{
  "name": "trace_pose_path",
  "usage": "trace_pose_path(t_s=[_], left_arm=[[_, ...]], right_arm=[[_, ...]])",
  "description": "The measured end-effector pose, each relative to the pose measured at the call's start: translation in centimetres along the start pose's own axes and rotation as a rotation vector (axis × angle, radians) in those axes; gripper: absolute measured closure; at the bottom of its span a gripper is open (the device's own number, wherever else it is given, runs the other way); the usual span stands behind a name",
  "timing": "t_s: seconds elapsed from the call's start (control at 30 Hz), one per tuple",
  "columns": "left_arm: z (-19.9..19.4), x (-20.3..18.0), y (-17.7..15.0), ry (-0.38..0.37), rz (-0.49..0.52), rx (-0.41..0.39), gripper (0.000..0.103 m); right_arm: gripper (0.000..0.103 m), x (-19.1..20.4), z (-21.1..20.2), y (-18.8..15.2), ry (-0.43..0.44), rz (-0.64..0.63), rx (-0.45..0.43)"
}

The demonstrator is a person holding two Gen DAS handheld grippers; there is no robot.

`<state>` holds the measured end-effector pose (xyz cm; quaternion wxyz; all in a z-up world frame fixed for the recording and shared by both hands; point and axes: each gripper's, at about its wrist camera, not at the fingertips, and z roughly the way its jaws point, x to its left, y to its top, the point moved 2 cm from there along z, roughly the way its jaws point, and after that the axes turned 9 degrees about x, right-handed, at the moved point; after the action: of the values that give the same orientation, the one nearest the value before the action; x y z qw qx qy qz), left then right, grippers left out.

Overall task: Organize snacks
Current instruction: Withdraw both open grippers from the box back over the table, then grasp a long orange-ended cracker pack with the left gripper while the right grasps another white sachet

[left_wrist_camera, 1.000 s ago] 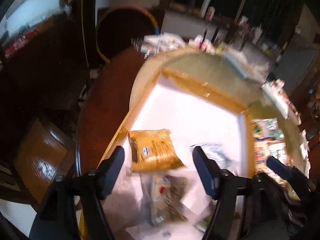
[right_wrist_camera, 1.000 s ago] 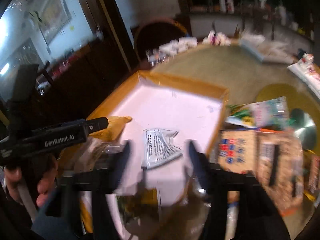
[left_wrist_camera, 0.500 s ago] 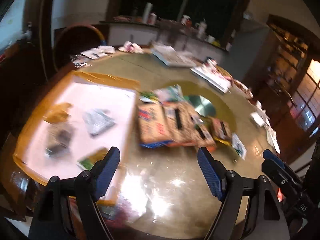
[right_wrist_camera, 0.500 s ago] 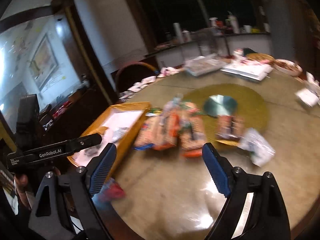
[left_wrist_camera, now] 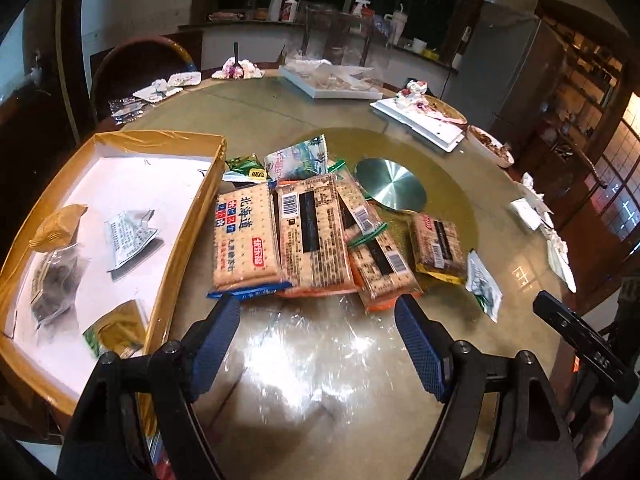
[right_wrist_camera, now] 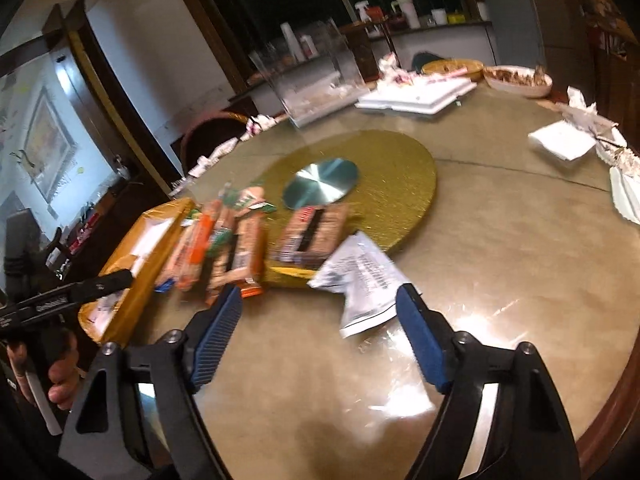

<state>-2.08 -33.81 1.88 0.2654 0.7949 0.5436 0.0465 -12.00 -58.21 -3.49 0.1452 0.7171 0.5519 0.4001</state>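
Several cracker packs lie in a heap on the round table, among them a blue-edged pack (left_wrist_camera: 244, 238) and orange-edged packs (left_wrist_camera: 314, 236). A small silver sachet (left_wrist_camera: 484, 286) (right_wrist_camera: 362, 280) lies to their right. My left gripper (left_wrist_camera: 318, 310) stands open just short of the heap, nothing between its fingers. My right gripper (right_wrist_camera: 318, 306) hovers near the silver sachet, jaws closing, with only the sachet's corner by the right pad and nothing pressed. A gold-walled box (left_wrist_camera: 188, 224) (right_wrist_camera: 136, 284) at the left holds several small packets.
A gold turntable (right_wrist_camera: 384, 184) with a steel disc (left_wrist_camera: 390, 190) sits mid-table. White trays (left_wrist_camera: 416, 120), a clear container (right_wrist_camera: 316, 80), a bowl (right_wrist_camera: 518, 80) and napkins (right_wrist_camera: 562, 146) line the far edge. A dark chair (left_wrist_camera: 136, 68) stands behind. A hand (right_wrist_camera: 60, 372) grips the left tool.
Both grippers swung right, from over the gold box to the table beside the cracker heap. The right gripper now faces the silver sachet. Neither picked anything up.
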Motion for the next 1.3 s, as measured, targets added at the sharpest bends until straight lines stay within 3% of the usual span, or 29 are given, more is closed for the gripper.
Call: trace_pose_path(t_s=[0.37,0.6,0.87,0.97,1.0,1.13,1.3], left_arm=[[3.4,0.7,3.4,0.004,-0.027,0.027,0.024],[4.3,-0.5,4.1,-0.018,-0.013,0.046,0.024],[5.0,-5.1,2.5,0.015,0.118,0.061,0.024],[6.0,-6.7,2.2,0.078,0.153,0.088,0.024],[6.7,-7.2,2.1,0.084,0.164,0.115,0.024],[8.0,-8.6,2.0,0.169,0.199,0.129,0.024],[7.3,-9.5,1.6,0.155,0.190,0.171,0.030]], right_arm=[[0.025,-2.7,5.8,3.5,0.014,-0.014,0.107],[0.025,-2.0,7.1,2.4,0.037,-0.019,0.170],[0.034,0.4,6.4,0.0,-0.146,-0.056,0.194],[0.039,0.6,5.6,-1.3,-0.183,-0.056,0.173],[0.044,0.5,5.3,-1.5,-0.189,-0.045,0.166],[0.045,0.0,5.0,-1.8,-0.176,-0.015,0.151],[0.048,-0.1,5.0,-1.7,-0.177,-0.008,0.152]])
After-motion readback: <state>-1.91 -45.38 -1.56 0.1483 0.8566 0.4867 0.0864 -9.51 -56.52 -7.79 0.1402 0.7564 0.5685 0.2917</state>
